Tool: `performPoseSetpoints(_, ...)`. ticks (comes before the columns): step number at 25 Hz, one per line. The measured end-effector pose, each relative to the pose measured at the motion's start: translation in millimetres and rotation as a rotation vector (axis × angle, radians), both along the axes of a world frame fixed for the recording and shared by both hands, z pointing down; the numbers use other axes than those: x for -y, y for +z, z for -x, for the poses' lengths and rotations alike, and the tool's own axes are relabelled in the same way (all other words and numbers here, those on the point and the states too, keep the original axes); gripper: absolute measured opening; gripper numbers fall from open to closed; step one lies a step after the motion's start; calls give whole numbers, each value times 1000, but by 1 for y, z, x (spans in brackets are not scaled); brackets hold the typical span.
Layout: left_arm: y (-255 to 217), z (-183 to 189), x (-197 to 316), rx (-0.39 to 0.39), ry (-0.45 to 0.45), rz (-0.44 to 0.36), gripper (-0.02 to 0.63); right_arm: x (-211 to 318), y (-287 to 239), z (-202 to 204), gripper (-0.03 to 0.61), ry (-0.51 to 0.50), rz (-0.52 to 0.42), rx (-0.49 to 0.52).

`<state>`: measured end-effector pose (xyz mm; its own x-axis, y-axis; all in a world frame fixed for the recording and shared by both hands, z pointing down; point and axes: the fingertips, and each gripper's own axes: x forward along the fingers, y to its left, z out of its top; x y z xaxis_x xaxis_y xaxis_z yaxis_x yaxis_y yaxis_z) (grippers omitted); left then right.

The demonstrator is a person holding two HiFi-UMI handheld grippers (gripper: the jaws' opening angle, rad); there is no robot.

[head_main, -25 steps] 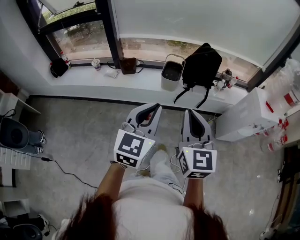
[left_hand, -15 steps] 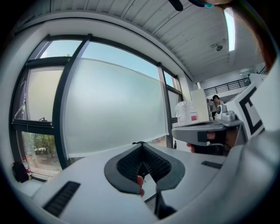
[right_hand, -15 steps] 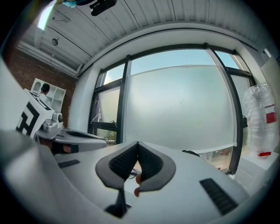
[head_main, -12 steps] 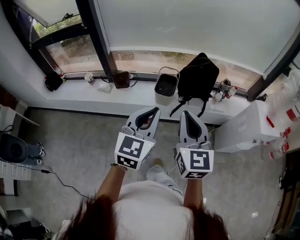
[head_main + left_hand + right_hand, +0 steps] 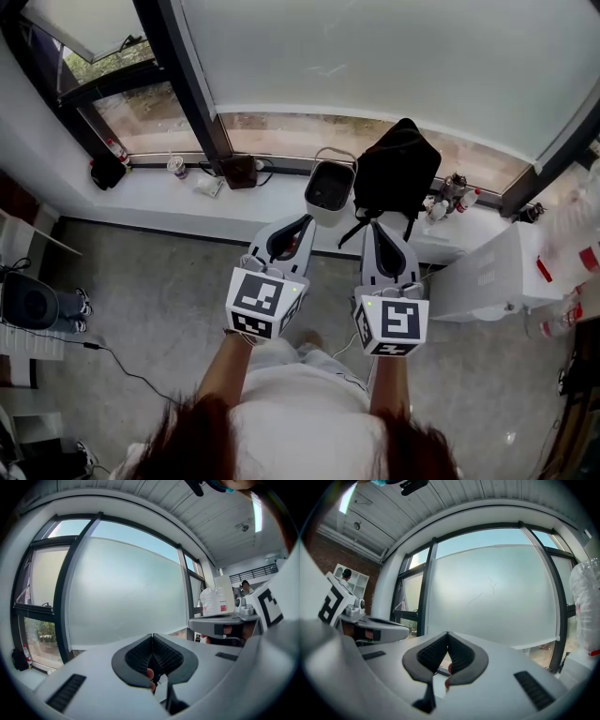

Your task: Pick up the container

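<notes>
Container: upright on window ledge, just beside backpack, untouched. Left tool and right tool: jaws together, empty, side by side, aimed at ledge, probably shut for approach. Open before grasping.

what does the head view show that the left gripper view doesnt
Only the head view: the white container, the black backpack beside it, and the floor. Only the left gripper view: the ceiling, and the left gripper seen along its jaws, which are shut with nothing between them. Both: the frosted window pane and the right gripper.
</notes>
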<state>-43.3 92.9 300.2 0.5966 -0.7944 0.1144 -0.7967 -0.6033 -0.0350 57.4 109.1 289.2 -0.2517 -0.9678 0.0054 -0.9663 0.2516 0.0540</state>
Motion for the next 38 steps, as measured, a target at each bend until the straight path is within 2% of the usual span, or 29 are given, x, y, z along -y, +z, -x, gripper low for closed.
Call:
performPoseSetpoints(9,6,-5,31,30,-42,10,18,36,6,-6,25,-20,2,-18)
performPoseSetpoints(16,13,-7,66,32,-39,13,18,69,14,-14,25,14,7,-39)
performPoseSetpoints(23,21,-20,125,23,-15,14,18,124,23,-24,25,55,8,-78)
performPoseSetpoints(38,52,-13,274,60,21,95,20,272,58,-14,26,81,100,-144)
